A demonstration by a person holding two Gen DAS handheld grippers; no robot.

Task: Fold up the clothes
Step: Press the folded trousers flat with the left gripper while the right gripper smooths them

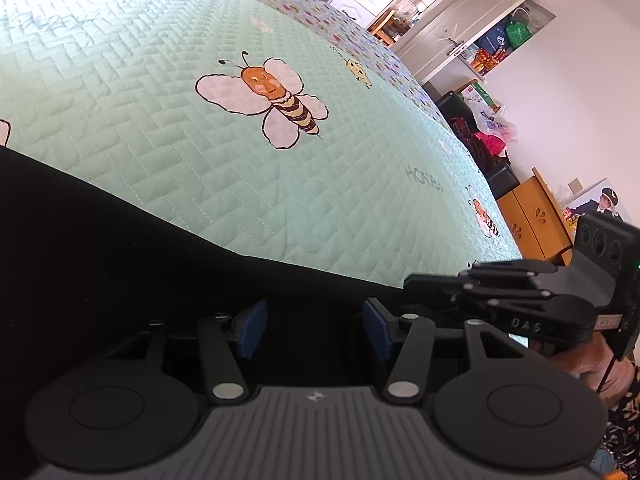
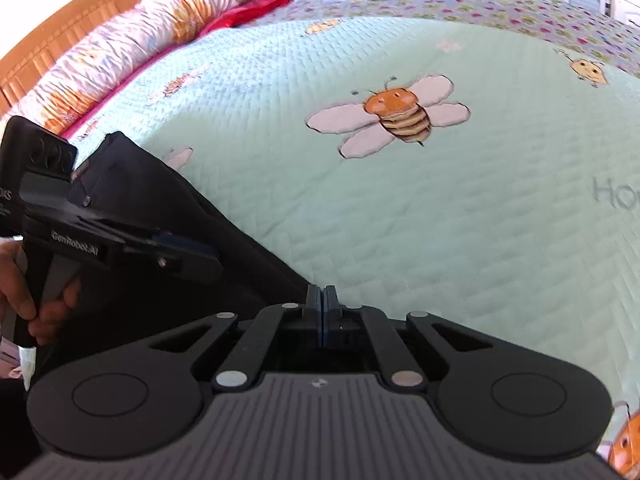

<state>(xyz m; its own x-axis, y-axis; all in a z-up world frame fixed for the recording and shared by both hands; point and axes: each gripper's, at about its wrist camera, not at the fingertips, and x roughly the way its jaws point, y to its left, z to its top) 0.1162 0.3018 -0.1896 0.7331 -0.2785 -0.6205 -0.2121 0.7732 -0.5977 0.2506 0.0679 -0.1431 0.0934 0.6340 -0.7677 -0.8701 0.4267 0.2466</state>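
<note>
A black garment (image 1: 120, 248) lies spread on the mint quilted bedspread (image 1: 280, 184) printed with bees. My left gripper (image 1: 315, 328) hovers over the garment's near part, its blue pads well apart and pressing nothing. In the right wrist view the left gripper (image 2: 200, 256) lies low over the dark cloth (image 2: 168, 292). My right gripper (image 2: 322, 312) has its pads pressed together right at the garment's edge, where cloth meets bedspread (image 2: 440, 220). In the left wrist view the right gripper (image 1: 412, 282) pinches that same edge from the right.
A rolled floral duvet (image 2: 160, 20) runs along the wooden headboard. Beyond the bed's far side stand white wardrobes (image 1: 440, 12), bags and clutter (image 1: 488, 128) and a wooden cabinet (image 1: 532, 216). A person's hands (image 2: 24, 292) (image 1: 592, 364) hold both tools.
</note>
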